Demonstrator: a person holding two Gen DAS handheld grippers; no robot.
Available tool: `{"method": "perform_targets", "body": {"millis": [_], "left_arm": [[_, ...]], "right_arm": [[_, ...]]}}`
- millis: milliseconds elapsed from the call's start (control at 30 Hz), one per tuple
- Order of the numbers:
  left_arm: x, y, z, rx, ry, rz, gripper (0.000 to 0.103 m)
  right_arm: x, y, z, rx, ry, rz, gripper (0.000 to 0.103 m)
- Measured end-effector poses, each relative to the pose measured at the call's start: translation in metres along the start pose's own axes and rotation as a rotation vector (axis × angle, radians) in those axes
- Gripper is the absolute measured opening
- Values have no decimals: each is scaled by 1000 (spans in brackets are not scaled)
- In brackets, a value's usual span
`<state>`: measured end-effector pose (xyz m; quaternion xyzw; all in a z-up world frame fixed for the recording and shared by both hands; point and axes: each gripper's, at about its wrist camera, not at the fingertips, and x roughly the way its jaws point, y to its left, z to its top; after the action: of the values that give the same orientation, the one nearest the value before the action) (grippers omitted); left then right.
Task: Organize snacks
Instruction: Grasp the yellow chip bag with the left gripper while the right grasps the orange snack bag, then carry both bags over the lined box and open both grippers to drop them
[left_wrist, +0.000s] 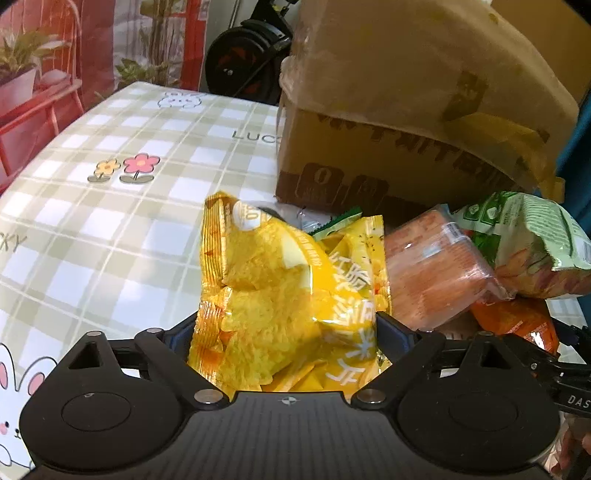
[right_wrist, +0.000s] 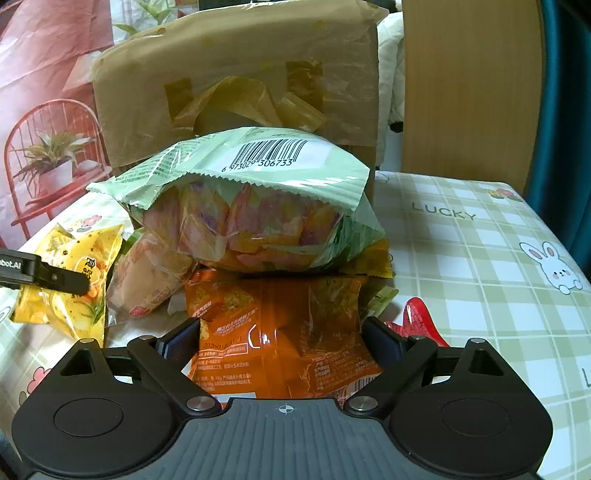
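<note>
The yellow snack bag (left_wrist: 284, 295) is shiny and crinkly. It sits on the checked table (left_wrist: 110, 221), between the wide left gripper (left_wrist: 284, 332) fingers. The wide right gripper (right_wrist: 282, 339) has the orange bag (right_wrist: 280, 325) between its fingers.

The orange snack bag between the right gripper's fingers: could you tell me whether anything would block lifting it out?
Yes. The green bag lies on the far part of the orange snack bag. The near part, between the right gripper fingers, is uncovered.
</note>
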<state>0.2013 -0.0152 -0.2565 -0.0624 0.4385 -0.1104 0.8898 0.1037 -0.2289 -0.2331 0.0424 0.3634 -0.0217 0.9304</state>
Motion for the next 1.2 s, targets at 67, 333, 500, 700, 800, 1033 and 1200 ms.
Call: {"method": "perform_targets", "body": {"millis": [67,333,500,700,800,1033,1200], "left_arm": [[-3,2,0,-13,-10,-7,90],[-36,-2,-6,32,-74,7,77],[-55,-5,-16,36,-98,5,77],[-63,-11,-22,49,-121,-2,77],[-72,-12,-26,48,-138,-11,77],[-92,-18,-34,65,-189,-33,77],[-107,-22,-38,76,-234,-46,77]], "right_arm": [[0,0,0,-2,1,1,91],[-8,4,1,-3,28,12,87],[-19,10,-7,-15,45,22,86],[-35,8,-10,-21,51,-9,84],[-46,9,-12,-25,48,0,83],[-70,16,-27,-20,62,27,82],[-103,13,-34,19,20,56,81]]}}
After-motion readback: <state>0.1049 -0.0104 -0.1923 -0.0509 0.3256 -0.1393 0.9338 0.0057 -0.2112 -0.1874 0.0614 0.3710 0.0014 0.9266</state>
